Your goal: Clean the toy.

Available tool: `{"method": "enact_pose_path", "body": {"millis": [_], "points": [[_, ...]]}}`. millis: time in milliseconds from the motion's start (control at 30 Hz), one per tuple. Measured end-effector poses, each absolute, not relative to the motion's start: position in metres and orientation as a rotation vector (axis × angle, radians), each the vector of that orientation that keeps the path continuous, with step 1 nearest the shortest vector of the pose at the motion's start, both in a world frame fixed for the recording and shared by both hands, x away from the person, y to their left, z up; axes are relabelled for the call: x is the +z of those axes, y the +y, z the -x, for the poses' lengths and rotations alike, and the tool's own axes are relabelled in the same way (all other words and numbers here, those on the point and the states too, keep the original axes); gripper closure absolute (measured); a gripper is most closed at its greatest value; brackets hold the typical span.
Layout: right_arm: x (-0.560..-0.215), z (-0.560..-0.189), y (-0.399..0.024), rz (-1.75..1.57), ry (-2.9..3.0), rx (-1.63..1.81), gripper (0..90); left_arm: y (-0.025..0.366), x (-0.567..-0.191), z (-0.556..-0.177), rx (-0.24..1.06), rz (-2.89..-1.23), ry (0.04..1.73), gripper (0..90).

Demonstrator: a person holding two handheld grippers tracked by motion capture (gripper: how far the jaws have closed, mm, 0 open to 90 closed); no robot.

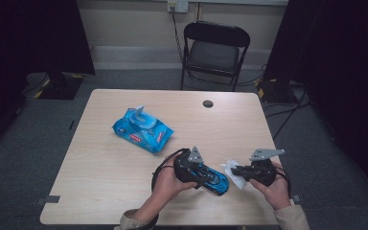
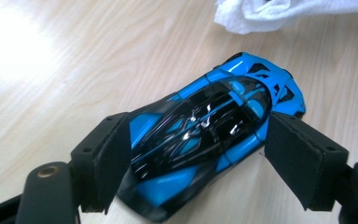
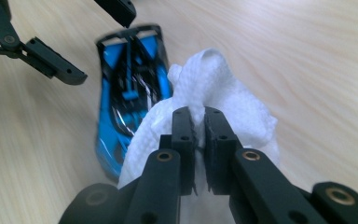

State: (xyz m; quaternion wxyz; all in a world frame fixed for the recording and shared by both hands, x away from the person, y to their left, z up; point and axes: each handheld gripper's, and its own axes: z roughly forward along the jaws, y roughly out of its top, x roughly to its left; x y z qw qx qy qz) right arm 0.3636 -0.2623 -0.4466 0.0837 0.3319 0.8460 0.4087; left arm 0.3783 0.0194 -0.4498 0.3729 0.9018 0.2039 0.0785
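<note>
A blue and black toy car (image 1: 214,178) lies near the table's front edge. My left gripper (image 1: 202,175) is shut on it, with the pads (image 2: 114,158) pressed against both sides of the body (image 2: 200,135). Just right of the car, my right gripper (image 1: 236,170) is shut on a crumpled white wipe (image 1: 233,179). In the right gripper view the jaws (image 3: 196,114) pinch a fold of the wipe (image 3: 233,98), which hangs partly over the car's front (image 3: 121,93). The wipe (image 2: 279,14) also shows beyond the car in the left gripper view.
A blue pack of wet wipes (image 1: 143,129) with its lid flipped up lies left of the table's middle. A cable hole (image 1: 208,103) is near the far edge of the wooden table (image 1: 100,177). A black folding chair (image 1: 214,50) stands behind it.
</note>
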Motion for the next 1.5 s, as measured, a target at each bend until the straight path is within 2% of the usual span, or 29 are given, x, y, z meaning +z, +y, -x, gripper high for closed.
{"method": "enact_pose_path", "body": {"millis": [233, 533, 933, 1133, 1233, 1333, 1367, 1500], "points": [[-0.43, -0.375, -0.218, -0.884, 2.554, 1.277, 84.2, 0.06, -0.438, -0.378, 0.229, -2.266, 0.561, 22.5], [-0.428, -0.383, -0.155, -0.752, 2.637, 1.323, 84.0, 0.115, -0.432, -0.374, 0.269, -2.24, 0.659, 22.5], [-0.455, -0.393, -0.058, -0.541, 2.821, 1.24, 82.3, 0.174, -0.435, -0.363, 0.306, -2.175, 0.78, 26.1], [-0.468, -0.395, -0.043, -0.51, 2.856, 1.216, 79.9, 0.185, -0.441, -0.357, 0.317, -2.173, 0.814, 27.4], [-0.473, -0.395, -0.04, -0.494, 2.867, 1.215, 75.6, 0.187, -0.443, -0.355, 0.314, -2.178, 0.82, 28.0], [-0.472, -0.393, -0.045, -0.526, 2.851, 1.266, 59.3, 0.185, -0.446, -0.355, 0.301, -2.191, 0.813, 28.4], [-0.472, -0.393, -0.045, -0.526, 2.851, 1.266, 59.3, 0.185, -0.446, -0.355, 0.301, -2.191, 0.813, 28.5], [-0.461, -0.39, -0.059, -0.548, 2.786, 1.335, 46.6, 0.179, -0.449, -0.355, 0.279, -2.214, 0.793, 28.5]]}}
